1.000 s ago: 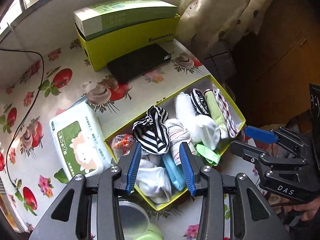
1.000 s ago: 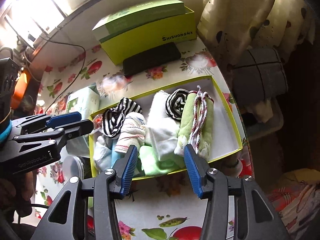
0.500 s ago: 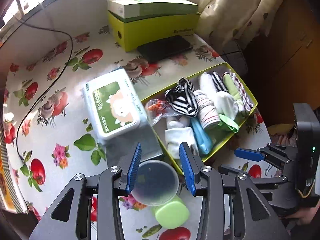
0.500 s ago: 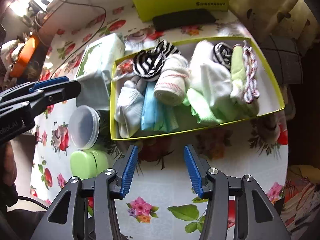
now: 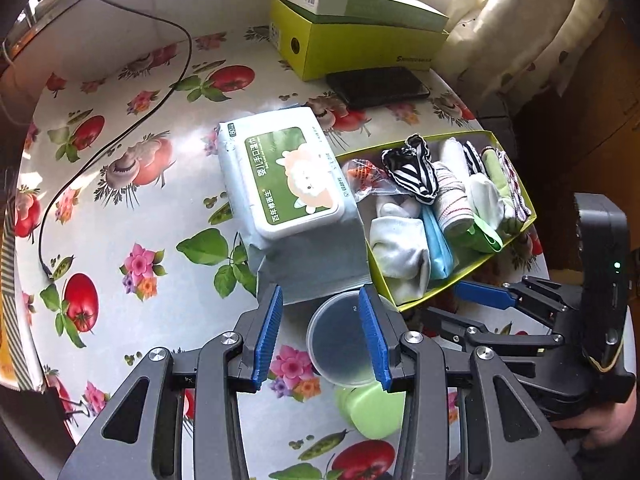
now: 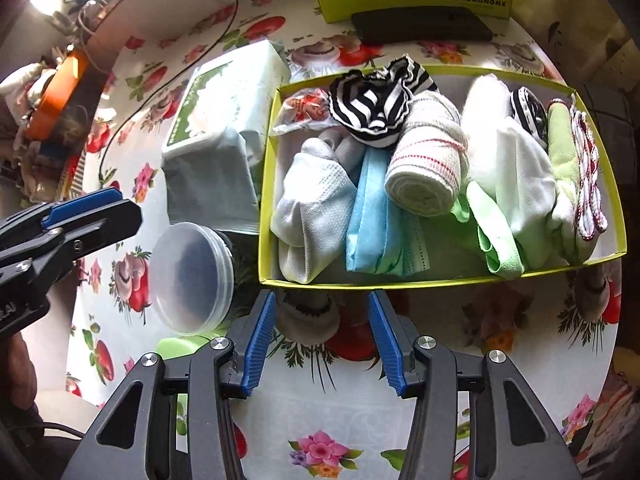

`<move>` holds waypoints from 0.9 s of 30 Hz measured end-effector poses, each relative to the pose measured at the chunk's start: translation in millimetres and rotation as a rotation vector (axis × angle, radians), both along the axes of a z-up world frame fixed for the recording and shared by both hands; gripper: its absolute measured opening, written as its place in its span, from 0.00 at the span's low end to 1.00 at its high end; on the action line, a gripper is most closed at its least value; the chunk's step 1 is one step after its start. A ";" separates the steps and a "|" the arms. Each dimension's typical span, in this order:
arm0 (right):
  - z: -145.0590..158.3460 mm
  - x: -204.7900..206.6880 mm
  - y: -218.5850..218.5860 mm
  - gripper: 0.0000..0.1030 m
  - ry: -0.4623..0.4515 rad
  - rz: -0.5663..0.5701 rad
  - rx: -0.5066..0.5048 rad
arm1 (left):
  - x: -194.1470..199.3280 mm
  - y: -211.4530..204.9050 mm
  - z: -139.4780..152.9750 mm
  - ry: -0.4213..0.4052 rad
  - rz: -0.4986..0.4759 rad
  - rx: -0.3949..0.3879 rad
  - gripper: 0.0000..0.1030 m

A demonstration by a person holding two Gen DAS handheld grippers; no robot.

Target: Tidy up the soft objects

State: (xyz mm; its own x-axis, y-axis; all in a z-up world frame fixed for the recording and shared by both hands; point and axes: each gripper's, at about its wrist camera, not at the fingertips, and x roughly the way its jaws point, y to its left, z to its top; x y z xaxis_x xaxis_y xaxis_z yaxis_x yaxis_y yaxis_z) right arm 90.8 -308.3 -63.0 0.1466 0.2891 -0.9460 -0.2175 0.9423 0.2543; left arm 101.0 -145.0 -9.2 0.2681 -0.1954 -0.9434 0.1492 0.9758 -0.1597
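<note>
Sock (image 6: 308,314) lies on the table just beyond the right gripper (image 6: 320,344), outside the box (image 6: 440,282); both grippers gape empty, the left gripper (image 5: 322,336) farther off.

The left gripper (image 5: 320,336) is hovering open over a clear lid (image 5: 340,344), beside the wipes pack (image 5: 288,184) and sock-filled tray (image 5: 516,172).

Glossy plastic tablecloth (image 5: 168,216), matt cardboard tray (image 6: 400,282) w/ soft knit socks (image 6: 424,168), translucent plastic lid (image 5: 344,344).
</note>
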 end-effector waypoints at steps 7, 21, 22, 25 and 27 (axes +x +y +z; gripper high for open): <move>11.7 13.3 -4.4 0.46 -0.069 -0.020 -0.049 | 7.5 -6.9 2.4 0.001 -0.010 -0.019 0.40; 17.3 25.2 -3.1 0.30 -0.078 -0.006 -0.051 | 8.1 -9.0 2.7 0.008 -0.011 -0.018 0.40; 16.3 24.4 0.0 0.30 -0.077 0.002 -0.042 | 7.9 -9.7 3.6 0.006 -0.014 -0.016 0.40; 4.2 25.6 10.3 0.30 -0.067 0.028 -0.063 | 6.3 -10.5 5.9 0.001 -0.019 -0.006 0.40; -5.3 29.8 8.0 0.30 -0.054 0.012 -0.090 | 5.1 -10.5 7.3 -0.001 -0.020 0.002 0.40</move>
